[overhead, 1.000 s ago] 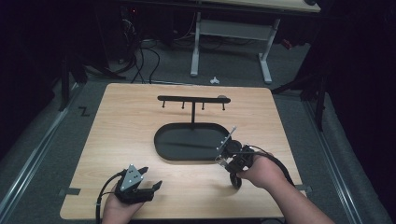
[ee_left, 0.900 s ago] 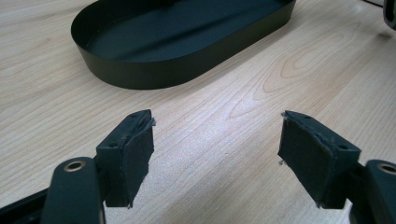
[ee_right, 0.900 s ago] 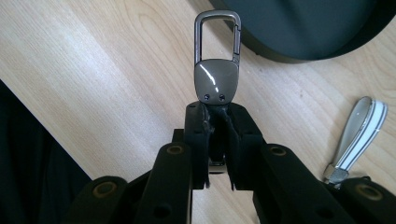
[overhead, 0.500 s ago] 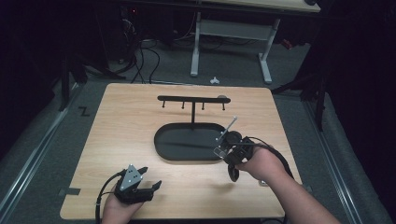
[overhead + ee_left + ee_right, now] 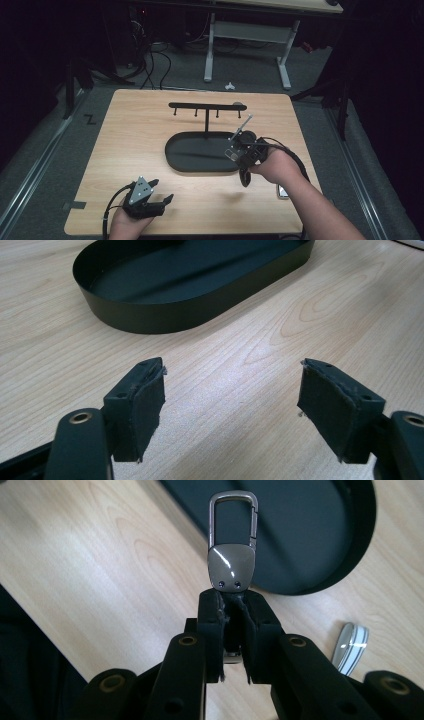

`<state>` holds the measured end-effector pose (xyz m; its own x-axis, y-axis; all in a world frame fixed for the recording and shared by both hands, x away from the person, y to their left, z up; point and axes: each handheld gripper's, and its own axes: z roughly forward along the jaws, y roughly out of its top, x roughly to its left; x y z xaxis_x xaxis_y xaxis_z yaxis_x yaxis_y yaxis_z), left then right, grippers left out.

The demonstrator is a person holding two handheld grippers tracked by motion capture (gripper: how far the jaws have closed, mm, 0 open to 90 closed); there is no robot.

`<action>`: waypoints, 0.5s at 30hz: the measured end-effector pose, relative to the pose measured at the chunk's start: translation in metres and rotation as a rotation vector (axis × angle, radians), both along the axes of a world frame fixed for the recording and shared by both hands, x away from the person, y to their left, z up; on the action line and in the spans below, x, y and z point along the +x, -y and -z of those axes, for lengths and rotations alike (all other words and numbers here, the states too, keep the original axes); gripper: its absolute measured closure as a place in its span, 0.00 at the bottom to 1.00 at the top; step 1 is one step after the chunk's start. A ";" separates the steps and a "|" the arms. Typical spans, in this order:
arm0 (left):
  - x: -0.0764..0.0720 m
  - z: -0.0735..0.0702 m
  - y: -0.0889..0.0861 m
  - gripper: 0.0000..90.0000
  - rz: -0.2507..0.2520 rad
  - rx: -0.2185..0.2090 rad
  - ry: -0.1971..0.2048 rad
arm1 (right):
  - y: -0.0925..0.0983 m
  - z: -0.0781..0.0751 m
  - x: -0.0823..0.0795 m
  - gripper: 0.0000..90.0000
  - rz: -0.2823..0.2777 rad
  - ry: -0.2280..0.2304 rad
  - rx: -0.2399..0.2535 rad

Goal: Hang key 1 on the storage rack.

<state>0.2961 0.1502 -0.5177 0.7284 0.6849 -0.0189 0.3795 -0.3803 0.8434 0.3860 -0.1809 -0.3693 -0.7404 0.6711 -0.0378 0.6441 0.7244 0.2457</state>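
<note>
Holding the keychain clip [image 5: 233, 555] pinched tight, right gripper [image 5: 233, 610] sits mid-frame by the hook rack [image 5: 206, 106], hanging's left; left gripper [image 5: 232, 400] idles open.

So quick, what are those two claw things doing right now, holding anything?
Left gripper: jaws open, nothing between them.
Right gripper: jaws closed on a metal carabiner keychain.

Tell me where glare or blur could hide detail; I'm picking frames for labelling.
High view: dark surroundings, evenly lit table. Right gripper view: a bright glint on the key clip held by the right gripper, with the arms nearest the lens soft. Left gripper view: sheen on the wood between the open left gripper.
</note>
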 end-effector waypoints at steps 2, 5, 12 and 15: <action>0.000 0.000 0.000 0.30 0.000 0.000 0.000 | 0.000 -0.001 0.001 0.89 0.004 0.005 -0.001; 0.000 0.000 0.000 0.30 0.000 0.000 0.000 | -0.002 -0.006 0.007 0.89 0.013 0.011 0.004; 0.000 0.000 -0.001 0.30 -0.002 -0.011 0.002 | -0.005 -0.013 0.018 0.89 0.021 0.033 0.010; 0.000 0.001 -0.002 0.30 -0.003 -0.011 0.002 | -0.005 -0.016 0.020 0.89 0.031 0.034 0.020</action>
<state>0.2962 0.1519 -0.5183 0.7264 0.6868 -0.0253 0.3791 -0.3697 0.8483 0.4063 -0.1759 -0.3532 -0.7176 0.6947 -0.0490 0.6572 0.6988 0.2826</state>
